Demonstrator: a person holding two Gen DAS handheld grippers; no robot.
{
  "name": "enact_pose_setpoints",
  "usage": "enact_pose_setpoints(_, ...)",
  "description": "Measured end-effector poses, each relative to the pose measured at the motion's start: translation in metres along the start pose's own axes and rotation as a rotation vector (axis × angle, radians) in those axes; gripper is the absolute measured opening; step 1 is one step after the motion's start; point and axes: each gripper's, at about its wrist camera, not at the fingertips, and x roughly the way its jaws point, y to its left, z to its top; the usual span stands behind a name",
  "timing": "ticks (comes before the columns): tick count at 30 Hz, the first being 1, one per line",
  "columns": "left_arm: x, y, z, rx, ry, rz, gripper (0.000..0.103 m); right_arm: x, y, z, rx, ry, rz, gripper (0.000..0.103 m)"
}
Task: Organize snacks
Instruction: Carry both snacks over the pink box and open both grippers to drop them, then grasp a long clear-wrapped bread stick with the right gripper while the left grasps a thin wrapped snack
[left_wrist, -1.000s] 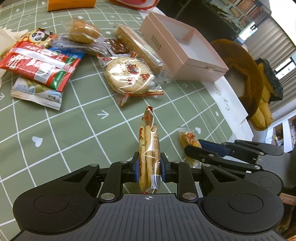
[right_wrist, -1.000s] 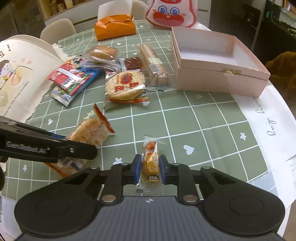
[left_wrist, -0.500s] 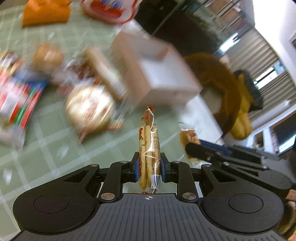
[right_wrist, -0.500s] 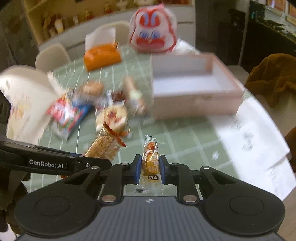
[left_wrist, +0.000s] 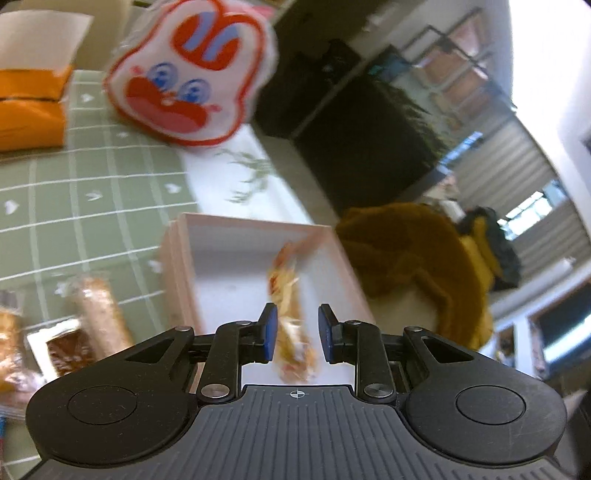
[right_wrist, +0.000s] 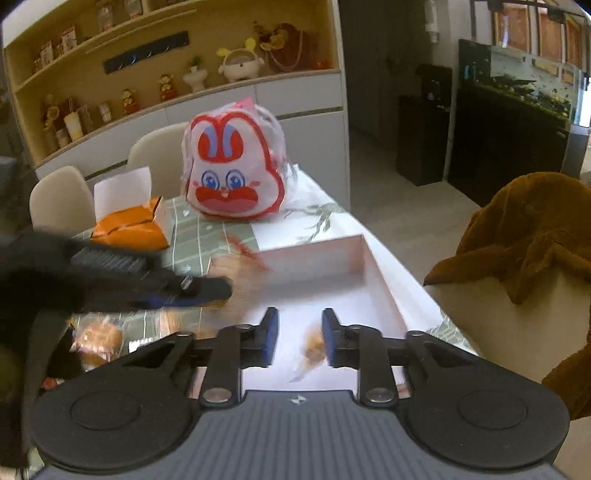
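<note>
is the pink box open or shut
Open: the pink box has no lid on, and its white inside shows, with a long wrapped snack blurred over it.

The pink box (left_wrist: 184, 258) looks like matt card, smooth inside. Snack wrappers at nine o'clock (left_wrist: 99, 314) are glossy clear plastic. The table (left_wrist: 92, 192) wears a matt green cloth. At three o'clock, a brown throw (right_wrist: 524, 240) looks soft and napped. The rabbit bag (right_wrist: 232, 166) is shiny film.

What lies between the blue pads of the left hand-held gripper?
In the left wrist view, a blurred long biscuit packet lies between the opening left hand-held gripper pads, above the pink box.
</note>
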Motion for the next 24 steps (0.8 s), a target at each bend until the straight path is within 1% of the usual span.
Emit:
enact_pose_setpoints(1, -0.003, 0.004, -0.004, 0.011, -0.014, 0.019, 0.027, 0.0, -0.001, -0.008, -0.009, 0.007, 0.002, 0.039)
enact_pose_setpoints(2, -0.006, 0.007, -0.006, 0.023, -0.028, 0.042, 0.027, 0.0, 0.001, -0.017, -0.021, 0.016, -0.005, 0.041)
enact_pose_setpoints(4, -0.016, 0.016, -0.012, 0.038, -0.075, 0.116, 0.027, 0.008, 0.003, -0.034, -0.043, 0.062, -0.004, 0.041)
enact_pose_setpoints(7, -0.037, 0.037, -0.022, 0.016, -0.124, 0.192, 0.027, 0.023, 0.009, -0.055, -0.029, 0.159, 0.055, 0.041)
enact_pose_setpoints(9, -0.05, 0.053, -0.031, -0.028, -0.128, 0.21, 0.027, 0.03, 0.019, -0.066, -0.015, 0.204, 0.109, 0.042)
enact_pose_setpoints(12, -0.065, 0.076, -0.044, -0.072, -0.099, 0.243, 0.027, 0.04, 0.043, -0.073, -0.006, 0.24, 0.178, 0.052)
enact_pose_setpoints(13, -0.069, 0.083, -0.047, -0.082, -0.089, 0.254, 0.027, 0.044, 0.054, -0.073, -0.015, 0.244, 0.196, 0.058)
enact_pose_setpoints(14, -0.072, 0.089, -0.05, -0.091, -0.081, 0.261, 0.027, 0.047, 0.066, -0.073, -0.032, 0.244, 0.205, 0.062)
enact_pose_setpoints(15, -0.078, 0.096, -0.053, -0.103, -0.075, 0.262, 0.027, 0.049, 0.077, -0.072, -0.05, 0.24, 0.206, 0.063)
enact_pose_setpoints(17, -0.088, 0.108, -0.058, -0.123, -0.075, 0.253, 0.027, 0.055, 0.096, -0.07, -0.081, 0.235, 0.187, 0.069)
enact_pose_setpoints(20, -0.105, 0.117, -0.068, -0.129, -0.073, 0.238, 0.027, 0.07, 0.119, -0.068, -0.101, 0.216, 0.148, 0.069)
enact_pose_setpoints(24, -0.112, 0.125, -0.074, -0.111, -0.045, 0.213, 0.027, 0.088, 0.137, -0.067, -0.1, 0.2, 0.087, 0.069)
